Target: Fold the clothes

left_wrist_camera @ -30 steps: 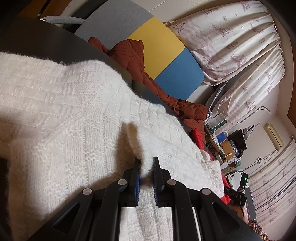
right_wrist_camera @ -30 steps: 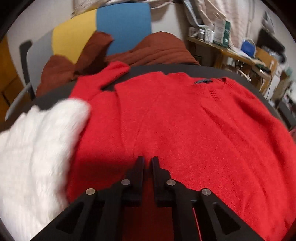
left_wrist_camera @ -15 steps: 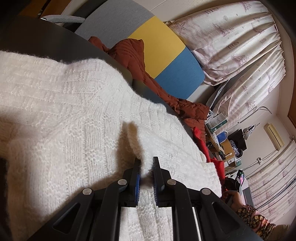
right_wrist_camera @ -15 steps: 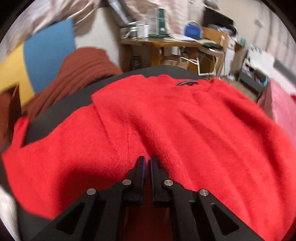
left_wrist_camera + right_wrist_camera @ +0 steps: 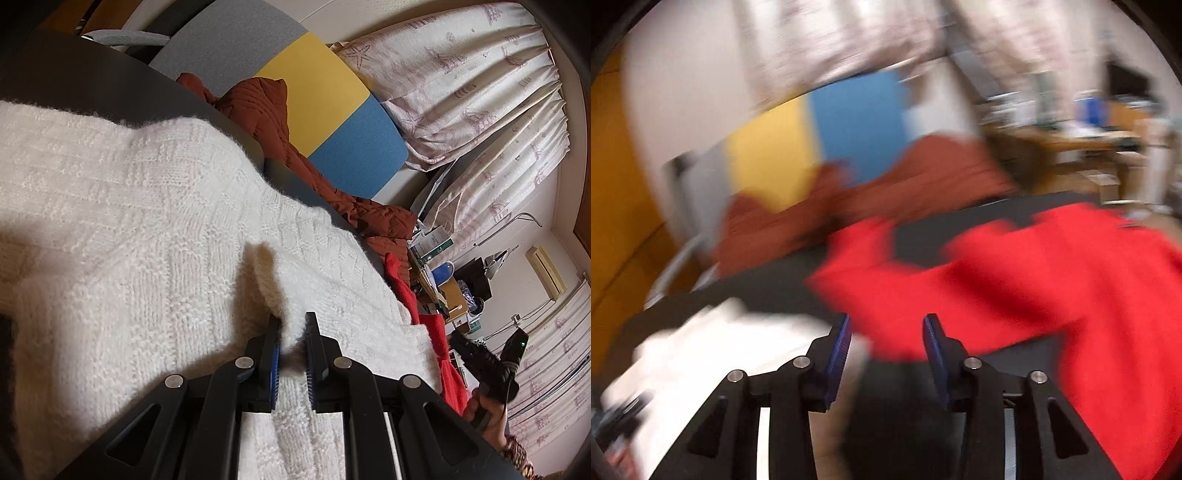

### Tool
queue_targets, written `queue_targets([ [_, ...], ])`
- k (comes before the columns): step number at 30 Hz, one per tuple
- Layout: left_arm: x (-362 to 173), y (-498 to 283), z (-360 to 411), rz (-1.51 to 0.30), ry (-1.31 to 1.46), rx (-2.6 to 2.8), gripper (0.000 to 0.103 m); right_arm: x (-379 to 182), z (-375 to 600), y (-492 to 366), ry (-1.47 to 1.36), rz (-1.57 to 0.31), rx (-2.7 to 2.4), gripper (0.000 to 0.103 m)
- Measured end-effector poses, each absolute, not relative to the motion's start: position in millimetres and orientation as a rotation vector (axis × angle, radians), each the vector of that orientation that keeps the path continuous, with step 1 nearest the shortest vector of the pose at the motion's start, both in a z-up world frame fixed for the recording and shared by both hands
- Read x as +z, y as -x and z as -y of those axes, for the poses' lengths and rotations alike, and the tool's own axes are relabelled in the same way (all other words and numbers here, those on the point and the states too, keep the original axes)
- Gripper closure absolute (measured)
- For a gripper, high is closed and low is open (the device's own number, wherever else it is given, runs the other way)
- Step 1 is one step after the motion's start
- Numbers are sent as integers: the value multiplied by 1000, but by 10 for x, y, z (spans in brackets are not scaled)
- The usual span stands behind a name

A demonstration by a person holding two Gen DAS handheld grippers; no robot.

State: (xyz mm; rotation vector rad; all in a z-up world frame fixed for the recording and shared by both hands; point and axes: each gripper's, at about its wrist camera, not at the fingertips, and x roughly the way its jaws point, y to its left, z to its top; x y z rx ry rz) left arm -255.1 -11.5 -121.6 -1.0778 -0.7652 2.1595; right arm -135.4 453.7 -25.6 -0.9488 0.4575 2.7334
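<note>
- White knit fills my left view: the white sweater point(image 5: 140, 229) lies spread over the dark desk point(image 5: 74, 85), and a raised pinch of it stands between the pads of my left claw point(image 5: 291, 347), which is clamped on that fold.
- The sweater runs away from the left claw on all sides, most of it to the upper left; its far edge meets the red sweater point(image 5: 439, 332) at the right.
- My right claw point(image 5: 886, 332) shows its jaws apart, having just been opening, with nothing gripped between the blue pads; this view is badly blurred.
- In the right view the red sweater point(image 5: 1034, 288) lies on the desk point(image 5: 923, 236) ahead and to the right of the claw, its near edge just beyond the fingertips, a sleeve reaching left.
- The white sweater point(image 5: 713, 354) sits at the lower left there, beside the left finger.
- A rust-brown garment point(image 5: 273, 122) is heaped behind the desk.
</note>
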Motion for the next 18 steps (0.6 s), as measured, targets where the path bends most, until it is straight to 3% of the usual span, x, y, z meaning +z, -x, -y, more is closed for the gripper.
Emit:
queue_targets([
  [2,-1216,2550,122,769,1076,2160,92,-355,-4198,1521,1081,-357,2774,86],
  [4,-1217,2550,128,773,1074,2161,92,-510,-4043,1633,1201,-312,2727,86],
  [7,-1216,2556,124,770,1076,2161,92,-754,-4187,1698,1302,-408,2600,92],
  [8,-1215,2559,122,768,1078,2161,92,-780,-4285,1668,1280,-465,2593,102],
  [9,-1214,2562,120,766,1079,2161,92,-805,-4383,1638,1258,-520,2585,103],
  [11,-1213,2565,123,768,1078,2159,92,-751,-4549,1518,1233,-681,2580,103],
  [13,-1216,2569,128,772,1076,2156,92,-582,-4634,1305,1189,-742,2576,94],
  [15,-1219,2572,126,773,1075,2155,92,-296,-4663,1012,1129,-664,2613,86],
  [18,-1223,2571,125,774,1075,2155,92,83,-4629,441,1054,-498,2577,85],
])
